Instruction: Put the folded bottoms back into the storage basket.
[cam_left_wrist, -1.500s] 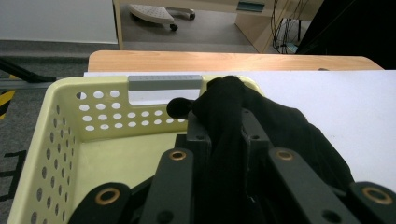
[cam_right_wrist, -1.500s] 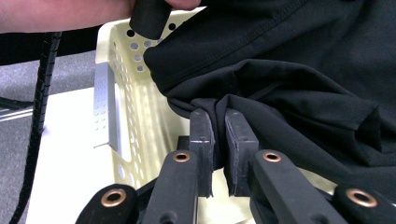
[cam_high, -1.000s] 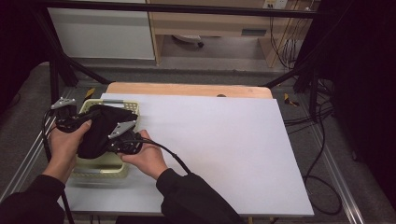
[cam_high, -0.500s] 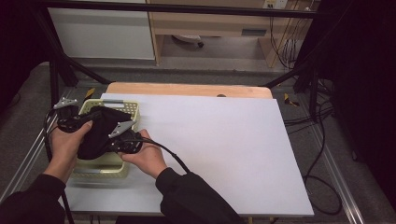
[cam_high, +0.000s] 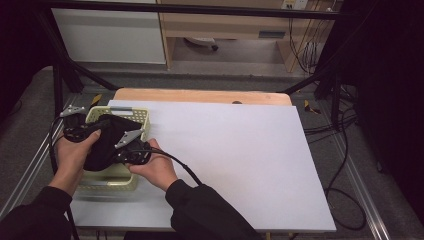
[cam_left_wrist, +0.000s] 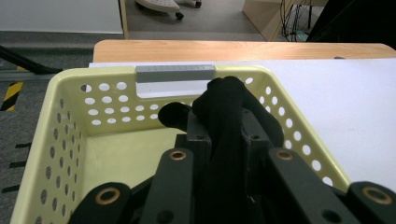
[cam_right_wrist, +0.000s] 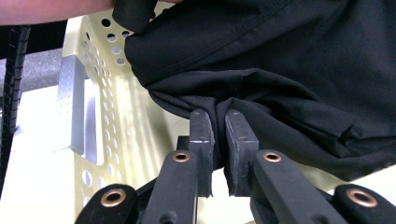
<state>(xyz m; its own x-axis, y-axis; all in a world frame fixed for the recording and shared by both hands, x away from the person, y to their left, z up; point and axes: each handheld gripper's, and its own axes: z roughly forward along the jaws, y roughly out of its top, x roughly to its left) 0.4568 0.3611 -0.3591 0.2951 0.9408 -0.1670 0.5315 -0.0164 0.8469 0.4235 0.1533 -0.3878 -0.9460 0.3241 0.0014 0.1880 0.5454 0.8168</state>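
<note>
Over the pale yellow basket at the table's left edge we hold a black cloth, soft, matte and bunched into folds, with a stitched hem showing in the right gripper view. Our left gripper pinches a rolled fold of it; our right gripper pinches a gathered pleat, its jaws nearly together on the fabric, which hangs above the perforated walls.
</note>
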